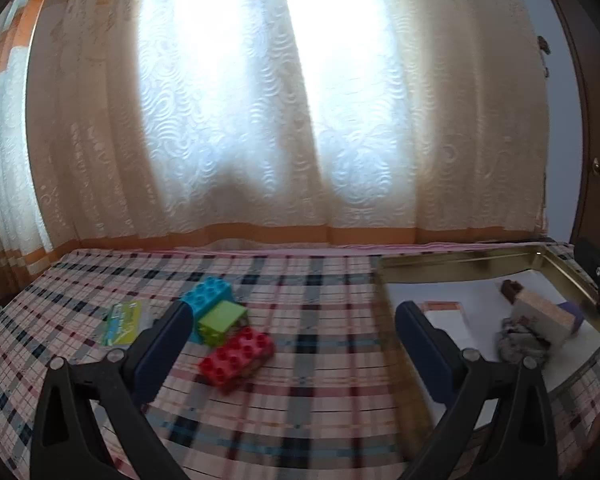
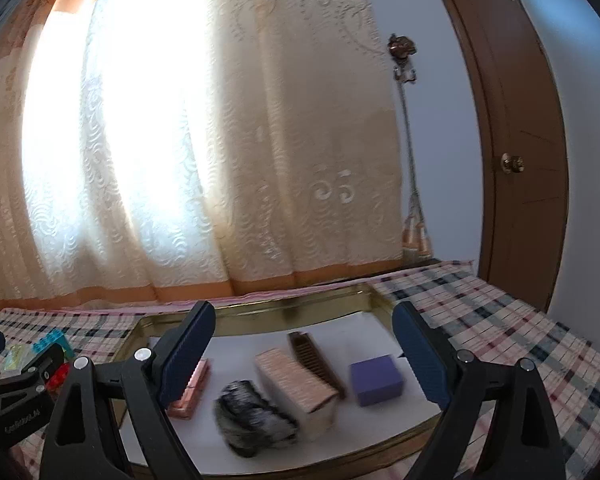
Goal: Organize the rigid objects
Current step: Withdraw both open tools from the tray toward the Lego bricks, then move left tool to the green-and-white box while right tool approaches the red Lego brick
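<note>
The left gripper (image 1: 292,344) is nearer the loose bricks: the red brick (image 1: 236,356) lies on the plaid cloth (image 1: 320,408) just ahead between its wide-open, empty fingers, long axis slanting up to the right, with the green brick (image 1: 222,320) and blue brick (image 1: 206,294) touching behind it. The right gripper (image 2: 304,344), also wide open and empty, faces the tray (image 2: 260,314), which holds a purple box (image 2: 376,380), a tan box (image 2: 296,388) and a comb (image 2: 316,360). The dark fuzzy thing (image 2: 252,416) in the tray is too blurred to identify, and the left finger hides part of the blue brick
</note>
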